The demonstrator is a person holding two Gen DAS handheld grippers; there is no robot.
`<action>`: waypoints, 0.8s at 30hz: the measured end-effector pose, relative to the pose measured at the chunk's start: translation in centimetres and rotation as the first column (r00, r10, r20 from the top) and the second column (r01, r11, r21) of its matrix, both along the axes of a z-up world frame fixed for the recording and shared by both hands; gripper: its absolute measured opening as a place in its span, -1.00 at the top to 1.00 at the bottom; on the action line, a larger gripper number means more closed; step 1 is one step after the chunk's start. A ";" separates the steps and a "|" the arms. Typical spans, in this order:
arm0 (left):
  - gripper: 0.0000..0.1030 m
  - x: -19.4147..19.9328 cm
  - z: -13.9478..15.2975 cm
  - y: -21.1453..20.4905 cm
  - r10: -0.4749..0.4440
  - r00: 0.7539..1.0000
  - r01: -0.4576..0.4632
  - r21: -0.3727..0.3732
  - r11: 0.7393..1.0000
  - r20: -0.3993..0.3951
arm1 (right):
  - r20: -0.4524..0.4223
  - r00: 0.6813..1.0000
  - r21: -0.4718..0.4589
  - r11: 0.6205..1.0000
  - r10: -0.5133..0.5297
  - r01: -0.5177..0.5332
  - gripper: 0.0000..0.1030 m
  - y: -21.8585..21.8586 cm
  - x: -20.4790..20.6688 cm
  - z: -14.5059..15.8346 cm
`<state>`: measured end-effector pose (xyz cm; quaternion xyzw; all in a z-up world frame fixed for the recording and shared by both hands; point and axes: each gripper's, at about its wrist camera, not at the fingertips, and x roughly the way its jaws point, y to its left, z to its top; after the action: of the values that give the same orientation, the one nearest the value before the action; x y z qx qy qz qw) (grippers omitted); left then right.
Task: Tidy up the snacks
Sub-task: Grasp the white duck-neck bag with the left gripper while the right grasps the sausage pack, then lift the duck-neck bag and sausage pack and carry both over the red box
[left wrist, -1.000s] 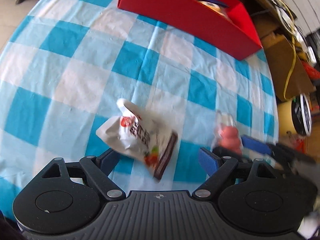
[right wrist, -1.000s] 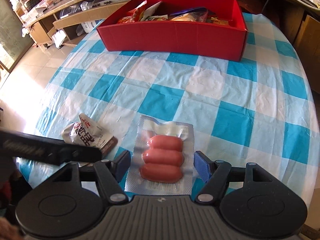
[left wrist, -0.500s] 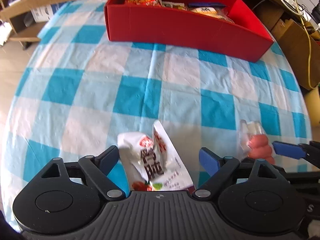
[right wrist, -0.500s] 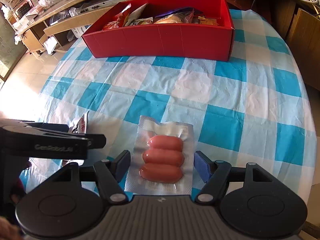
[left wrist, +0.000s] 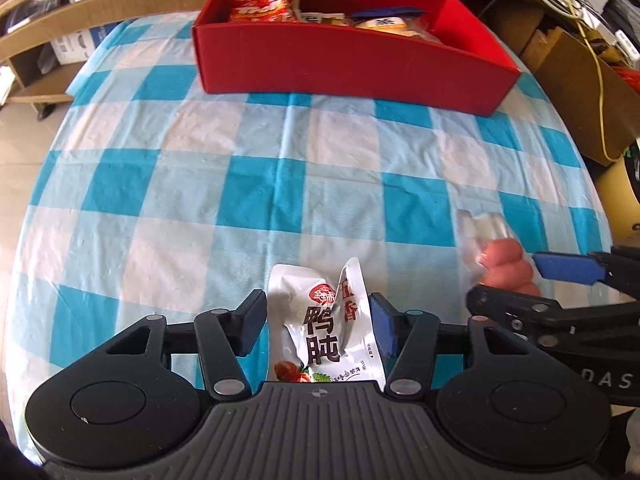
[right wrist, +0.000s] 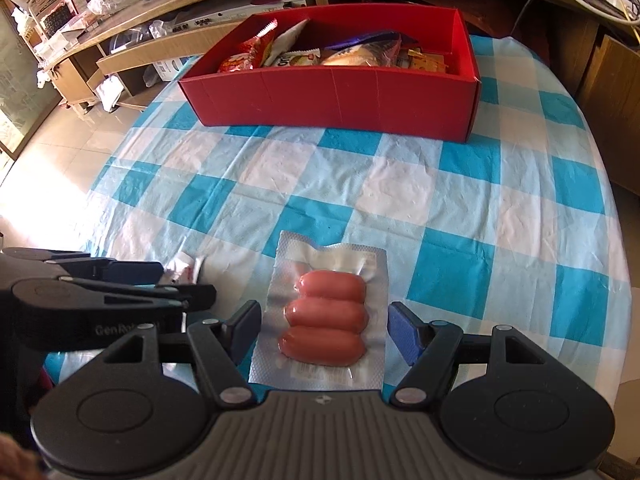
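On my left wrist view, the left gripper [left wrist: 318, 326] has its fingers spread wide around the white duck-gizzard snack pouch [left wrist: 324, 332], not yet pinching it, on the checked desk [left wrist: 200, 184]. On my right wrist view, the right gripper [right wrist: 324, 330] straddles the vacuum-packed sausages [right wrist: 324, 320], fingers wide apart. The red box [right wrist: 336, 96] of snacks sits beyond.

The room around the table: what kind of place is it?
Probably a home living or dining room: a checked tablecloth, a tiled floor and cluttered wooden shelves behind the red snack box.
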<state>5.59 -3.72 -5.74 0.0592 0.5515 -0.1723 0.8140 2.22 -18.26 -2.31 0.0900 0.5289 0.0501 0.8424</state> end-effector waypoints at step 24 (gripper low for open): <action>-0.14 -1.9 1.3 -0.8 -0.063 0.995 0.059 0.045 0.997 0.074 | 0.073 0.997 -0.063 0.998 -0.026 0.030 -0.63 -0.7 0.3 2.2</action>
<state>3.65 -4.49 -4.44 0.1001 0.5219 -0.1827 0.8272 2.48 -18.94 -0.09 0.0684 0.4984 0.0246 0.8639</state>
